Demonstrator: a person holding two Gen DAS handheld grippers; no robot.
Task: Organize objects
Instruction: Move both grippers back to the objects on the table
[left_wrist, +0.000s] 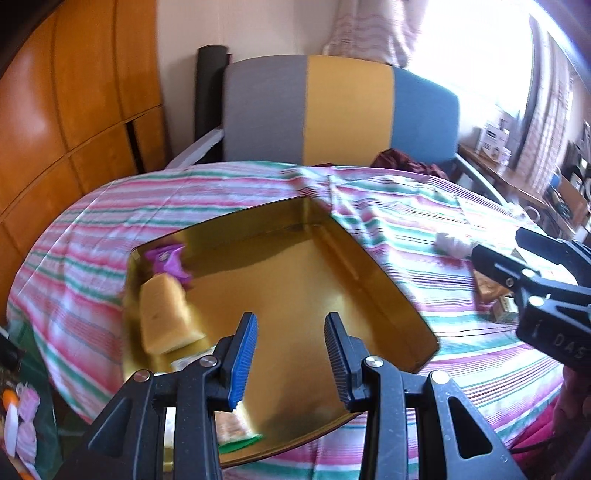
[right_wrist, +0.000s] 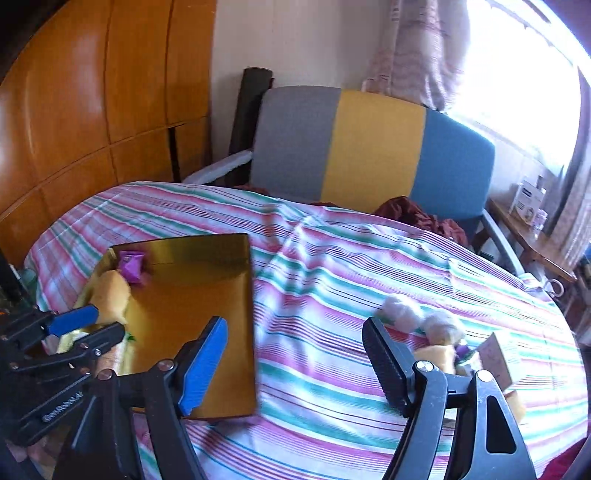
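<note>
With both sets of jaws parted and empty, the right gripper (right_wrist: 295, 363) is nearer the loose pale fluffy balls (right_wrist: 402, 308) lying ahead-right on the striped cloth (right_wrist: 332, 295), while the left gripper (left_wrist: 291, 354) hovers over the shallow gold metal tray (left_wrist: 295, 280).

The shallow gold metal tray (left_wrist: 295, 280) is bare across its middle and right side; a yellow sponge block (left_wrist: 166, 314) and a purple wrapper (left_wrist: 171, 260) crowd its left wall. Striped cloth (right_wrist: 325, 295) lies bare between the tray and the white cotton balls (right_wrist: 406, 312).
</note>
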